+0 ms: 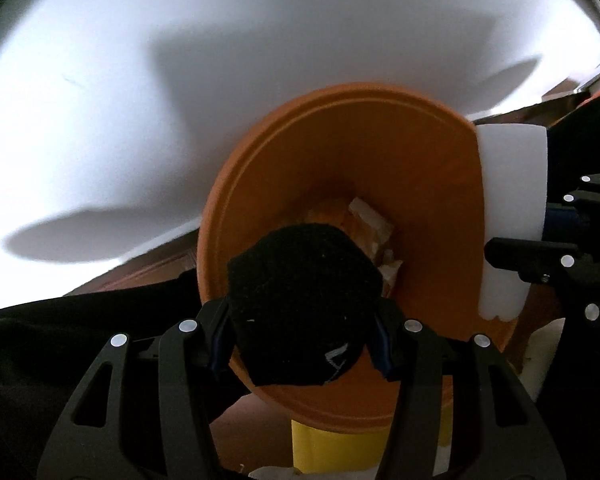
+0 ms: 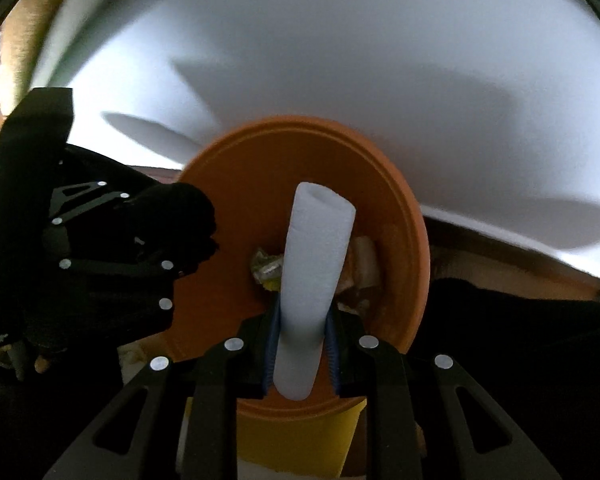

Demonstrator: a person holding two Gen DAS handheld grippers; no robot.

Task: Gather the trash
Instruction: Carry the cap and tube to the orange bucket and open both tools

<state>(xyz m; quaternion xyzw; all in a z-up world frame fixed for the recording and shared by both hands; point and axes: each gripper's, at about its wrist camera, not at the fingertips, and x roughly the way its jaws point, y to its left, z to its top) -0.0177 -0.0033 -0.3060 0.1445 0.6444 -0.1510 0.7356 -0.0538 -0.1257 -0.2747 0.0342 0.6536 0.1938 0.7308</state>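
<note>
The orange bin [image 1: 340,184] sits right in front of both my grippers, its mouth tilted toward me against a white wall [image 1: 180,60], with crumpled scraps of paper and wrapper [image 2: 268,268] already lying at its bottom. My left gripper [image 1: 300,344] is clamped on a black sock [image 1: 304,300], bunched between the fingers and held over the near rim of the bin, where it hides a good part of the trash inside from the left wrist view. My right gripper [image 2: 300,344] is closed on a white foam tube [image 2: 316,264], pinched near its lower end so the tube stands up along the fingers and points into the bin's opening, covering the middle of the contents. From the right wrist view the left gripper and its sock [image 2: 180,220] hang at the bin's left rim, near the tube but apart from it. Below the bin a yellow object [image 2: 300,432] shows, touching or just under its rim; I cannot tell which. Dark cloth [image 1: 60,352] lies to the left.
</note>
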